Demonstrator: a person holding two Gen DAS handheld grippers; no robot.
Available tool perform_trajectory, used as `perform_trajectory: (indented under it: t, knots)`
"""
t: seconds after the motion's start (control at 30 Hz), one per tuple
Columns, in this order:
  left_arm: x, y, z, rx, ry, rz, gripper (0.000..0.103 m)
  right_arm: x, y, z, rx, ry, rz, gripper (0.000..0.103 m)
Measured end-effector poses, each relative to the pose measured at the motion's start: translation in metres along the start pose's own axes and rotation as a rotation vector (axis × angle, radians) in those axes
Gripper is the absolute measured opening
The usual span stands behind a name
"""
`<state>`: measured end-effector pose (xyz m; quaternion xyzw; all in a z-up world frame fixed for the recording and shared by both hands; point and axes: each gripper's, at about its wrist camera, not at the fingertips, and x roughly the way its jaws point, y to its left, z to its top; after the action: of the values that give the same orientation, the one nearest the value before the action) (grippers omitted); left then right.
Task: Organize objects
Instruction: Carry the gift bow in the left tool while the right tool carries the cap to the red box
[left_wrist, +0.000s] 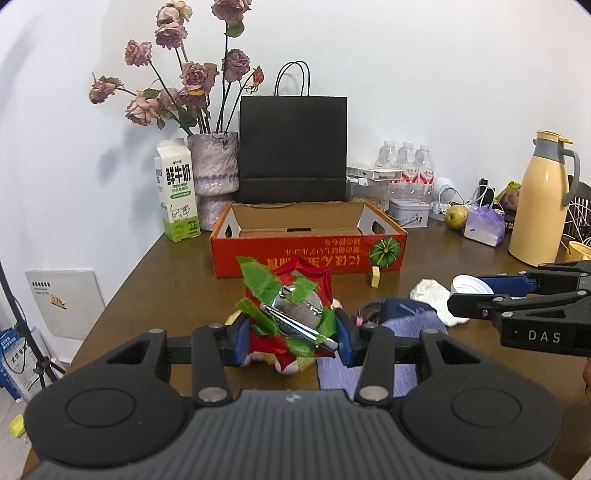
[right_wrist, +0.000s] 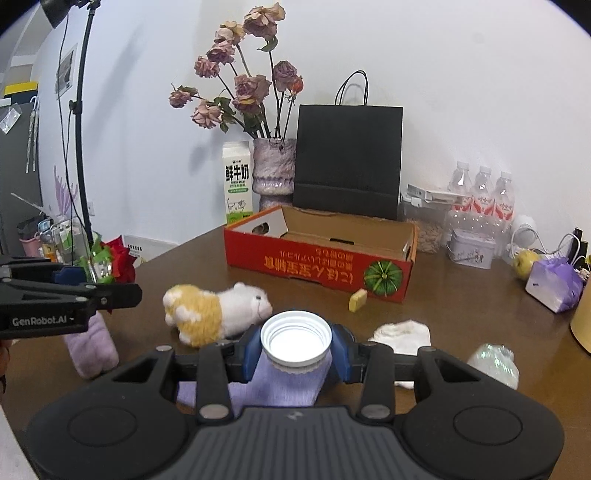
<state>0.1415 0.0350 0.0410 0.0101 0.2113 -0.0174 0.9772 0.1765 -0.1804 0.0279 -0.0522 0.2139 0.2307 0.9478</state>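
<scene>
Left hand-held gripper (left_wrist: 291, 334) w/ red-green brooch (left_wrist: 291, 314), "GenRobot.AI", milk carton (left_wrist: 178, 190) "FRESH MILK"

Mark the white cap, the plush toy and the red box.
white cap (right_wrist: 295, 338): right wrist view, its hollow inside.
plush toy (right_wrist: 216, 312): right wrist view, middle of its body.
red box (left_wrist: 295, 254): left wrist view, printed front wall.
</scene>
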Motion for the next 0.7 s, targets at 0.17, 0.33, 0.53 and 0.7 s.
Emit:
perform_trajectory:
  t: [0.17,0.33,0.53,0.7]
  knots:
    - [0.014,0.002,0.017,0.006,-0.001,-0.004,0.045,0.015,-0.002,0.018,0.006,-0.014,0.004,0.039]
    - [0.03,0.004,0.031,0.007,0.009,-0.01,0.045,0.034,-0.005,0.034,0.013,-0.017,0.014,0.039]
    - [0.049,0.009,0.05,-0.003,0.017,-0.003,0.045,0.059,-0.01,0.053,0.022,-0.013,0.026,0.039]
    - [0.068,0.013,0.065,-0.01,0.032,0.01,0.045,0.076,-0.017,0.066,0.032,-0.016,0.028,0.039]
